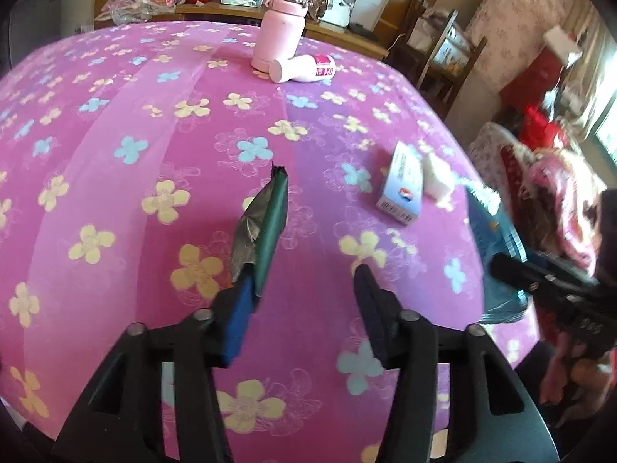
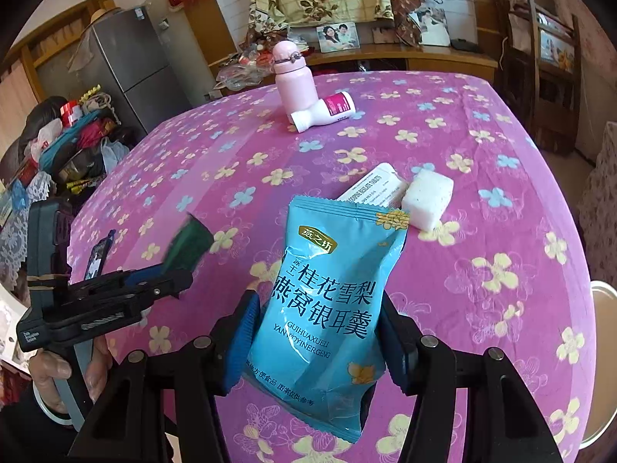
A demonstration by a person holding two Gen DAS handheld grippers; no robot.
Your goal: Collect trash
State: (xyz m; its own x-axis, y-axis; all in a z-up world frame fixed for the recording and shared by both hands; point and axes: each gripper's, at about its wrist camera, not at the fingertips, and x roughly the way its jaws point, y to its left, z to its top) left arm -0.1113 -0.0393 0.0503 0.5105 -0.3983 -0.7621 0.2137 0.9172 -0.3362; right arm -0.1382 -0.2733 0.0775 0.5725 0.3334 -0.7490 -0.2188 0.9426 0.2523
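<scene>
Right tongs (image 2: 316,332) grip blue packet (image 2: 327,289)

Grey fridge (image 2: 127,58) at left, wooden sideboard (image 2: 424,58) with framed photo (image 2: 338,36), wooden chair (image 2: 547,77), bright window (image 1: 605,115)

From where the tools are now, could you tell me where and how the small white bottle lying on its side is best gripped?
Grip the small white plastic bottle across its round body at the pink label, coming from above with the fingers either side. It lies flat on the pink flowered tablecloth, its base against the upright pink flask, so I would avoid that end.
</scene>
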